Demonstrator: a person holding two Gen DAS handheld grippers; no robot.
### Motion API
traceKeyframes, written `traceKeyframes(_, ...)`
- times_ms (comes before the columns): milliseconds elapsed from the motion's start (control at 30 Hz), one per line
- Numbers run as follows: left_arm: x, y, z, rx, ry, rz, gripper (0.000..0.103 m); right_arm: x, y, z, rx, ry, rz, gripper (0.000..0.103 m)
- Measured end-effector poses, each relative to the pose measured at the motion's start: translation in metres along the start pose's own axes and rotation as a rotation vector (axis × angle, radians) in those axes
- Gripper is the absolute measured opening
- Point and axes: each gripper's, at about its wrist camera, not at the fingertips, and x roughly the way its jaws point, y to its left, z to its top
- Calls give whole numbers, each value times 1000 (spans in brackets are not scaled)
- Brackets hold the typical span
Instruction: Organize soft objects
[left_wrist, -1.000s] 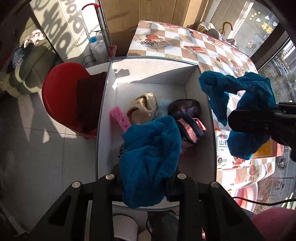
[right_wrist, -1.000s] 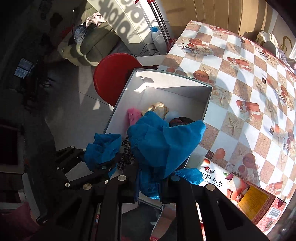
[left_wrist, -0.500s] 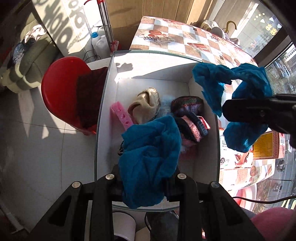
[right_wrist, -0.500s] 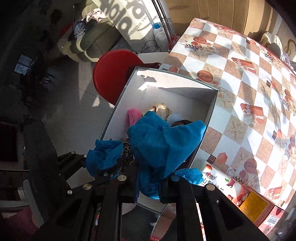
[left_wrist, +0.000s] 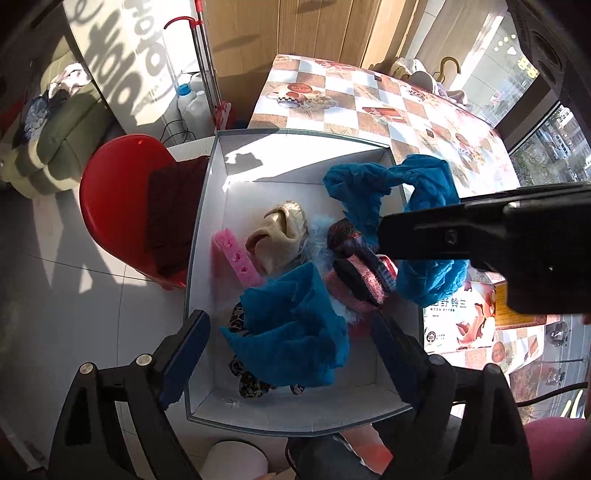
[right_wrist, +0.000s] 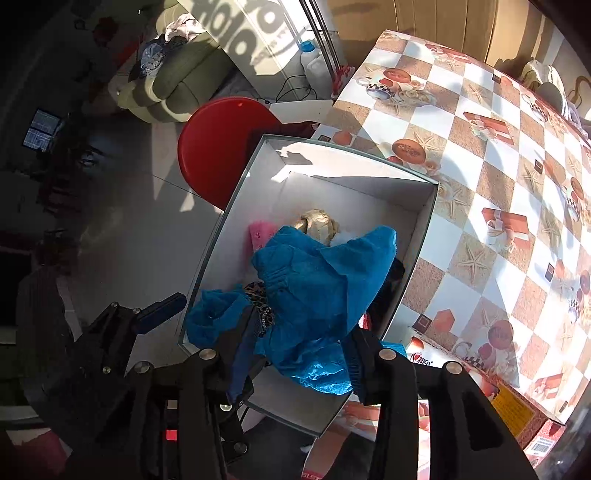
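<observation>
Sunlight falls across a checkered surface (left_wrist: 369, 99) and a white box (left_wrist: 207, 229) at its edge, with a red stool (left_wrist: 114, 206) on the tiled floor beside it. I am looking steeply down into the box from both cameras. My left tool (left_wrist: 291, 354) has just been opening: its jaws stand wide, and one end of the blue cloth (left_wrist: 295, 336) lies loose between them on the pile inside the box, neither pad pressing it. My right tool (right_wrist: 299, 354) has just been opening too. In its own view the cloth bunches between its spread fingers (right_wrist: 242, 354) and drapes down into the box; I see no squeeze on it, though the fabric touches the pads. From the left camera the cloth's other end hangs over the right tool, above the box's right wall. Under the cloth lie a pink sponge (left_wrist: 234, 258), a beige hat (left_wrist: 279, 240), a leopard-print piece (left_wrist: 240, 317) and dark striped fabric (left_wrist: 360, 273).
</observation>
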Motion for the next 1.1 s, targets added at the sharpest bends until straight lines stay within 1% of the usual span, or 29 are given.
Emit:
traceKeyframes(33, 1, 1, 1, -9, -1, -4, 94, -1, -1, -1, 6, -9, -24, 89)
traceKeyframes(67, 1, 2, 1, -15, -5, -1, 95, -3, -3, -1, 13, -18, -45, 91)
traceKeyframes(167, -4, 3, 2, -15, -45, 27, 95, -7, -10, -1, 46, -11, -42, 91)
traceKeyframes(200, -8, 3, 4, -17, -59, 38, 95, -9, -12, -2, 54, -14, -54, 95)
traceKeyframes(233, -12, 4, 5, -23, -71, 47, 95, -11, -14, -3, 59, -16, -71, 103)
traceKeyframes(300, -15, 5, 6, -37, -64, 55, 96, -17, -15, -6, 63, -23, -97, 103)
traceKeyframes(400, -11, 8, 7, -52, -10, 10, 96, -24, -13, -14, 55, -27, -124, 103)
traceKeyframes(433, -11, 8, 6, -51, 0, 7, 96, -26, -12, -17, 55, -30, -129, 103)
traceKeyframes(533, -11, 4, 3, -30, 15, 36, 96, -23, -13, -30, 67, -24, -132, 103)
traceKeyframes(667, -10, -1, -2, -5, 36, 52, 96, -15, -19, -37, 93, 12, -125, 103)
traceKeyframes(1100, -15, -10, -2, 44, 41, 72, 96, -16, -15, -48, 106, 9, -109, 103)
